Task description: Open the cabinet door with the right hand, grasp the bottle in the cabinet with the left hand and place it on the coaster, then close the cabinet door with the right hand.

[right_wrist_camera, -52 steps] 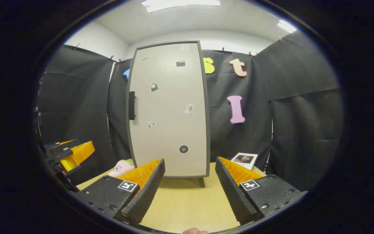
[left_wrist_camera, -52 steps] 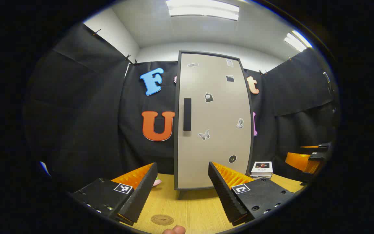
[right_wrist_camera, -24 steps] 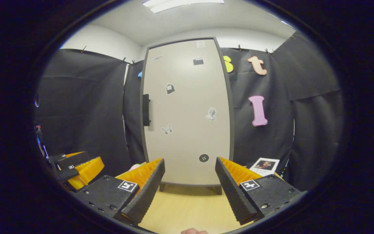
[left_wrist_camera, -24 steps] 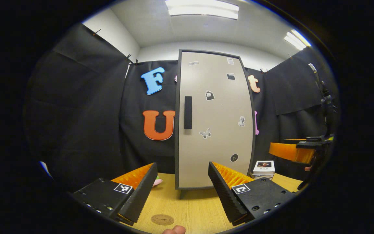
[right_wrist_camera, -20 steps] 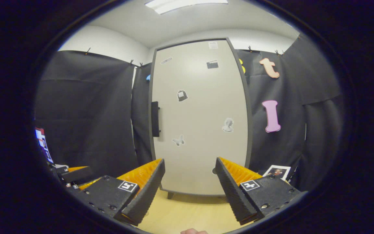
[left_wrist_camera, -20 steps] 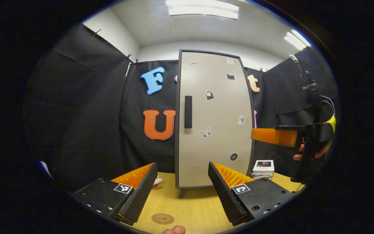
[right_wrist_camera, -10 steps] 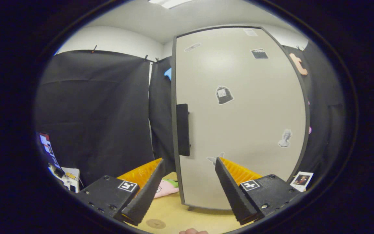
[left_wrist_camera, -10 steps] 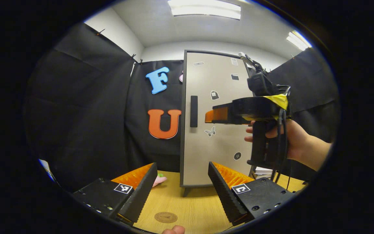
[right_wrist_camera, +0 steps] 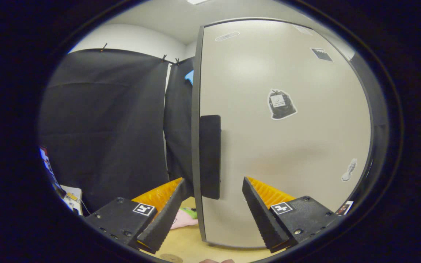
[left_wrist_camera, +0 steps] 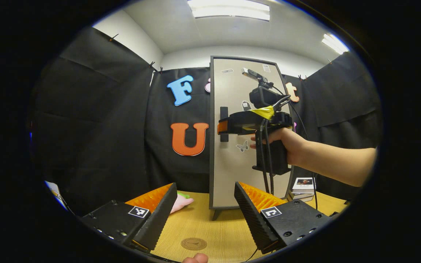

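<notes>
Long lamps on the ceiling (left_wrist_camera: 228, 9) give me bright, even light. The cabinet door (right_wrist_camera: 287, 138) has a soft pale shine near its top. Under the cabinet, a small dark shadow lies on the table (left_wrist_camera: 217, 233). Straight lines bend near the edges. Everything looks sharp, with no blur.

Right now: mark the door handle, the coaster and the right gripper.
door handle (right_wrist_camera: 210, 157), right gripper view, middle of the bar
coaster (left_wrist_camera: 193, 243), left gripper view, disc centre
right gripper (left_wrist_camera: 220, 127), left gripper view, finger ends

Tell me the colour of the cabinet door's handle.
Black, a vertical bar; the handle shows best in the right gripper view.
</notes>
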{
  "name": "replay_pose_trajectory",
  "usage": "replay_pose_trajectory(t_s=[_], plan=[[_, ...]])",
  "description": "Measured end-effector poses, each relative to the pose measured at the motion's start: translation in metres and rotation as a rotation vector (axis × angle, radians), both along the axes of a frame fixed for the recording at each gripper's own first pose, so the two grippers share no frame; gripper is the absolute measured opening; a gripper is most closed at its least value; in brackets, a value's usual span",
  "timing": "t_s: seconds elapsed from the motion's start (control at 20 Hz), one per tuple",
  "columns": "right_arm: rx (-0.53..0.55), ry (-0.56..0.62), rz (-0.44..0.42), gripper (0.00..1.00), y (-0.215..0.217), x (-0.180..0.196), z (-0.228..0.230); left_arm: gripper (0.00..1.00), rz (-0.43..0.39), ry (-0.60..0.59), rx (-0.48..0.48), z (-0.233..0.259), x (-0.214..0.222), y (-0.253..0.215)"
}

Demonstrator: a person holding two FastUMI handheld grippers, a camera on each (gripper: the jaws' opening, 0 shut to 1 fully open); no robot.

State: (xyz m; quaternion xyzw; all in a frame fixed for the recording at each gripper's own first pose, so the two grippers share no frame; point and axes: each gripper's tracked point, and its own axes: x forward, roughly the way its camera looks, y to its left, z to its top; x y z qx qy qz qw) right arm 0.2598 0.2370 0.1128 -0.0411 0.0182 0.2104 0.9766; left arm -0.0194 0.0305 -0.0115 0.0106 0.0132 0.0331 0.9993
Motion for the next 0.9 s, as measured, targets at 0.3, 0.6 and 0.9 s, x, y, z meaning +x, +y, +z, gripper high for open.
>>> replay_pose_trajectory(t_s=[0.3,0.6,0.9], plan=[[-0.005,0.01,-0.013,0.97,0.013,0.019,0.003,0.95,-0.001,0.005,-0.003,-0.001,0.001,0.003],[-0.025,-0.002,-0.021,0.57,0.022,0.028,0.005,0.95,0.015,0.008,0.005,0.0,0.002,0.009],[-0.049,-0.021,-0.071,0.38,0.015,0.035,0.003,0.95,0.018,0.015,0.019,-0.001,0.0,0.014]])
